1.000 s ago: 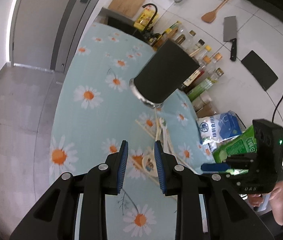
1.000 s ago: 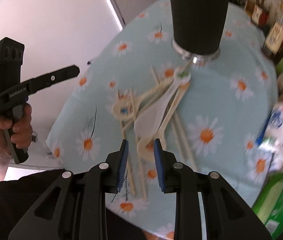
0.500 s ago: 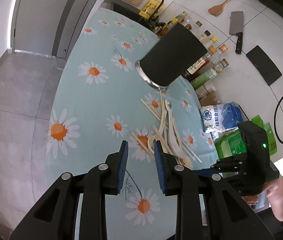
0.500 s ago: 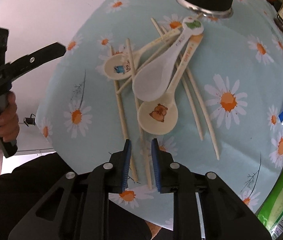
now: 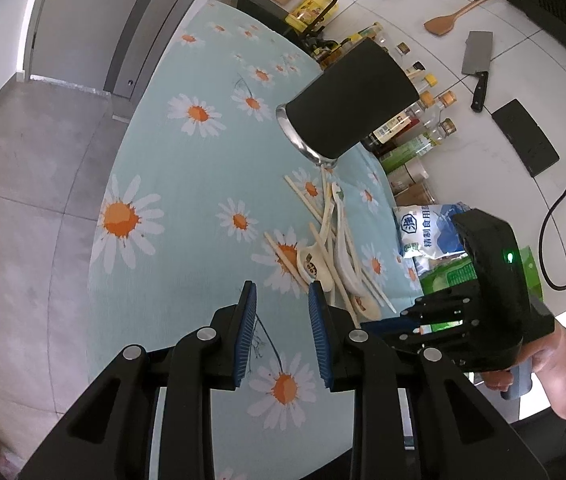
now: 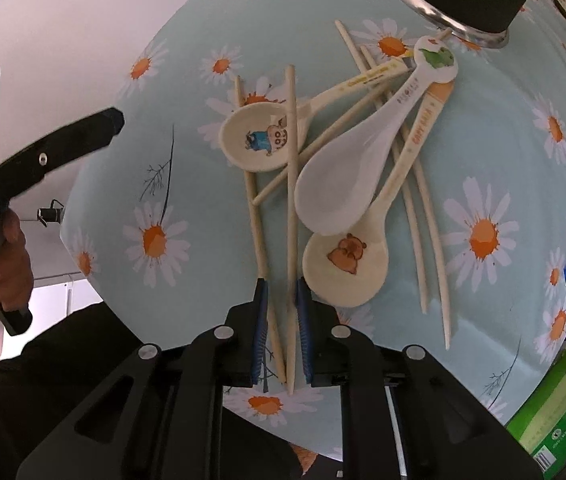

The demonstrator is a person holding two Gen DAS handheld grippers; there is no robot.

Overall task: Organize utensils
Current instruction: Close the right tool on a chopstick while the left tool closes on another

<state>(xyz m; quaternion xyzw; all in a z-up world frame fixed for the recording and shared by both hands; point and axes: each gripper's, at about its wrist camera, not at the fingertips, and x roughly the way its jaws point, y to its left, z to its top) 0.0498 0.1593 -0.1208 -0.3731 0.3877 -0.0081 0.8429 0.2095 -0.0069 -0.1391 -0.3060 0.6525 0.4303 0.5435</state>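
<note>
Two chopsticks (image 6: 289, 240) lie on the cloth (image 6: 163, 160) between your right gripper's (image 6: 281, 312) narrowed, not yet pinching pads, beside the spoons (image 6: 339, 184). Close crooked and one stick may slip. Your left gripper (image 5: 281, 334) hovers spread, empty.

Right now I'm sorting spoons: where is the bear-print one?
In the right wrist view, the bear-print spoon lies just right of the right gripper, its bowl partly under the plain white spoon.
</note>
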